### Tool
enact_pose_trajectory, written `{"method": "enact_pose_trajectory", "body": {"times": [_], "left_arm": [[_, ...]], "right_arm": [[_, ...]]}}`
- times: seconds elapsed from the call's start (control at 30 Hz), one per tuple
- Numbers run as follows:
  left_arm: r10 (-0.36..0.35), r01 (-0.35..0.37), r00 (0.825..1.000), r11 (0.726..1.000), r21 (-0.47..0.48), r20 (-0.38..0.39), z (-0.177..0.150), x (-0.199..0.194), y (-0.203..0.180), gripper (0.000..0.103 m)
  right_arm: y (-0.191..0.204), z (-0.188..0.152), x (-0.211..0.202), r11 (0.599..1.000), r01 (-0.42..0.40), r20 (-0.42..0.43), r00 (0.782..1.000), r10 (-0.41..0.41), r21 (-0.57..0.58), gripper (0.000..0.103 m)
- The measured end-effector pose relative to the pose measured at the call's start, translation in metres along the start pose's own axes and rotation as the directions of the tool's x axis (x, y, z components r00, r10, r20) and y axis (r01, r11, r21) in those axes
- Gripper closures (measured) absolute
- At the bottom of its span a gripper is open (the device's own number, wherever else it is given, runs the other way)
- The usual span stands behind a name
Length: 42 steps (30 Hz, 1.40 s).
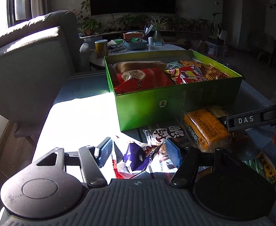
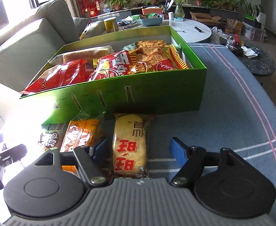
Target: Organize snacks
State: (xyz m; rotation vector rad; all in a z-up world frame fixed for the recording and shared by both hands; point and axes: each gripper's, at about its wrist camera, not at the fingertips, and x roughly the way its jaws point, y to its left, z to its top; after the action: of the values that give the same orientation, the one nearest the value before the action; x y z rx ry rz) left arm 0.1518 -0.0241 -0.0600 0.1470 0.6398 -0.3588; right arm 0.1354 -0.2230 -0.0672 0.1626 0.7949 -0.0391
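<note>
Yellow cake pack (image 2: 129, 145) between spread right hand-held gripper (image 2: 139, 150) pads: soft, crushable, best pinched mid-length. Left hand-held gripper (image 1: 138, 151) spread around crinkly purple wrapper (image 1: 136, 157).

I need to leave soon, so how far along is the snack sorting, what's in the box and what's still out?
Done: the green box already holds several red and orange snack bags. In hand: nothing gripped yet; the right tool stands open around the yellow rice-cracker pack, and the left tool is open over a purple wrapper. Left: those two, the orange pack, a black-and-white pack and a green pack.
</note>
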Motion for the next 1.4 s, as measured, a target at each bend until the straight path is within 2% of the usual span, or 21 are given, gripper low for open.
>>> {"method": "enact_pose_trajectory", "body": {"times": [0.1,0.23,0.3,0.33,0.4,0.5,0.9,1.17,1.4], "left_arm": [[0.014,-0.014,0.999,1.0,0.003,-0.029,-0.005,0.014,-0.003,0.038],[0.017,-0.018,0.997,1.0,-0.018,-0.072,-0.007,0.028,-0.002,0.039],[0.011,-0.013,0.998,1.0,-0.029,-0.063,-0.007,0.028,-0.001,0.045],[0.005,-0.007,0.998,0.999,-0.032,-0.067,-0.007,0.027,0.0,0.052],[-0.01,0.007,0.998,0.999,-0.041,-0.069,-0.006,0.025,0.002,0.056],[-0.003,0.001,0.999,0.999,-0.046,-0.052,-0.005,0.016,0.003,0.071],[-0.017,0.018,1.0,0.998,-0.064,0.011,-0.001,-0.018,0.009,0.071],[-0.055,0.055,0.993,0.998,0.002,0.1,0.033,-0.031,-0.012,0.071],[-0.077,0.074,0.989,0.997,0.024,0.129,0.065,-0.014,-0.029,0.071]], "right_arm": [[0.002,-0.001,-0.003,0.999,0.006,0.002,1.0,-0.006,-0.039,0.021],[-0.005,-0.001,-0.007,1.0,-0.017,-0.008,1.0,0.017,-0.02,0.021],[-0.007,-0.002,-0.009,1.0,-0.026,-0.006,1.0,0.026,-0.012,0.021],[-0.007,-0.002,-0.01,0.999,-0.034,-0.004,0.999,0.034,-0.009,0.021],[-0.007,-0.003,-0.014,0.999,-0.049,0.0,0.999,0.049,-0.008,0.021],[-0.008,-0.004,-0.02,0.998,-0.063,0.012,0.998,0.063,-0.007,0.021],[-0.014,0.001,-0.04,0.994,-0.102,0.074,0.992,0.1,0.024,0.021],[-0.01,0.015,-0.055,0.989,-0.148,0.132,0.98,0.146,0.007,0.021],[-0.003,0.046,-0.058,0.989,-0.145,0.193,0.97,0.146,-0.022,0.021]]}}
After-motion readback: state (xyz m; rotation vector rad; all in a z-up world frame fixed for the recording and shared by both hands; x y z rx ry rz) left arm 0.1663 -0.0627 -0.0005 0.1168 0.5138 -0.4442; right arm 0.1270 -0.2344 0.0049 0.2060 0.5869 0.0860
